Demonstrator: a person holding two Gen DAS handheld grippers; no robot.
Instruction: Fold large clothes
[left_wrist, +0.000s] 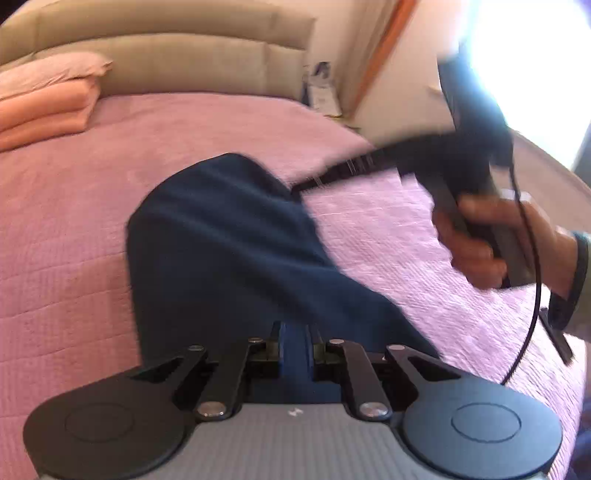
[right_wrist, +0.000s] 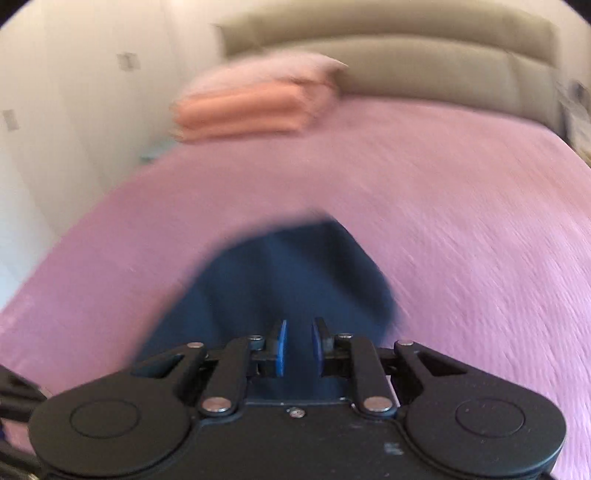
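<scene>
The dark navy knit garment (left_wrist: 229, 236) is hanging in a tent shape over the pink quilted bedspread (left_wrist: 74, 221), w/ only its far end seeming to rest on the bed. It's being held up at two spots so it can hang free and straighten before a fold, prob.

The left gripper (left_wrist: 295, 345) is pinching the near edge: blue pads drawn close together w/ navy cloth clamped between them.

The right gripper (right_wrist: 298, 345) is gripping another part of the same garment; its blue pads (right_wrist: 281, 347) are sitting slightly apart w/ cloth filling the gap, so it reads as clamped. From the left view it's reaching in from the right, the person's hand (left_wrist: 480, 243) wrapping the handle.

A stack of folded salmon-pink blankets (left_wrist: 48, 110) is sitting well apart, by the beige padded headboard (left_wrist: 184, 62), leaving the middle of the bed as work area.
</scene>
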